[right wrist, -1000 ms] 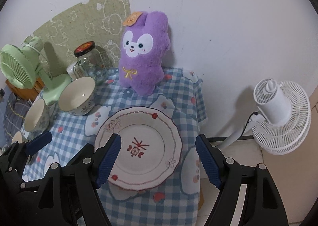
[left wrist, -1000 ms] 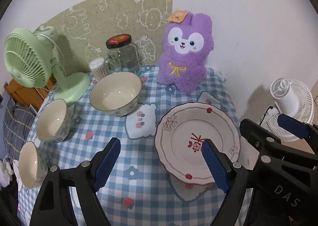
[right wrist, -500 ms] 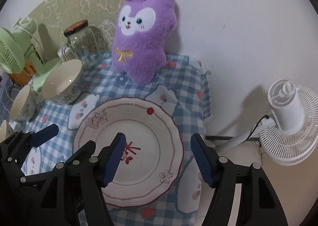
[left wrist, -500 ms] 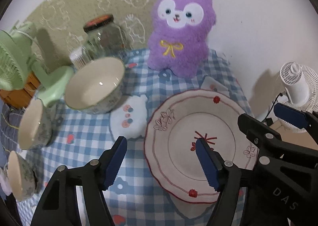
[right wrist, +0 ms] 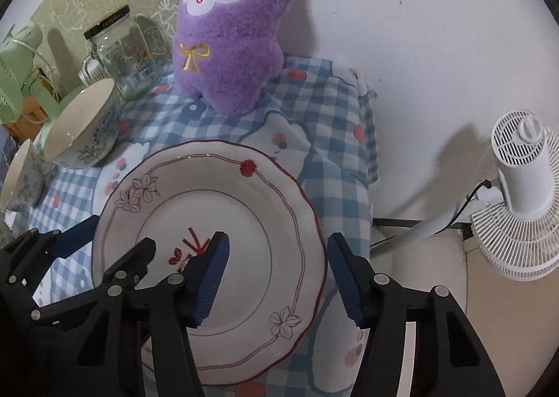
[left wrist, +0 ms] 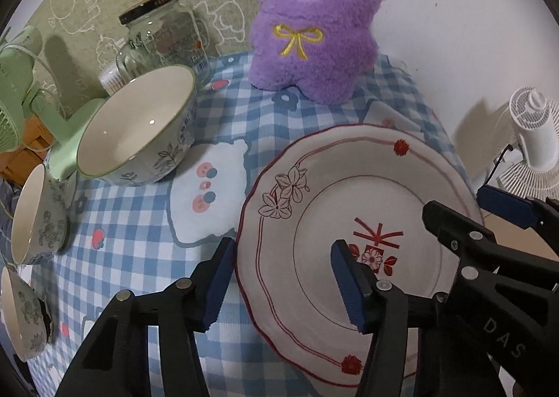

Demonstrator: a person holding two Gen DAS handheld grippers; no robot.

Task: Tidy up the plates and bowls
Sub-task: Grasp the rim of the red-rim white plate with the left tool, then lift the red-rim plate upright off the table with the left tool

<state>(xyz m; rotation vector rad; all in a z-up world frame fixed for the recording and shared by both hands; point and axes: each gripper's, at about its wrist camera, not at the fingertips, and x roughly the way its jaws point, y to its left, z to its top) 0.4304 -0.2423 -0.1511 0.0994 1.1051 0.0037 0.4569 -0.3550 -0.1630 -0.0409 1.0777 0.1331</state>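
**Both grippers spread across the plate's rims**

Left of the plate (left wrist: 314,194) stand three floral bowls: two small (left wrist: 33,218), one large (left wrist: 136,128); the left gripper (left wrist: 283,278) gapes wide over the plate's left rim, holding nothing. The round plate lies flat, white, red-edged, with flowers and a red mark at its centre. "DAS" reads on the right gripper (right wrist: 276,274), wide open across the right rim, empty.
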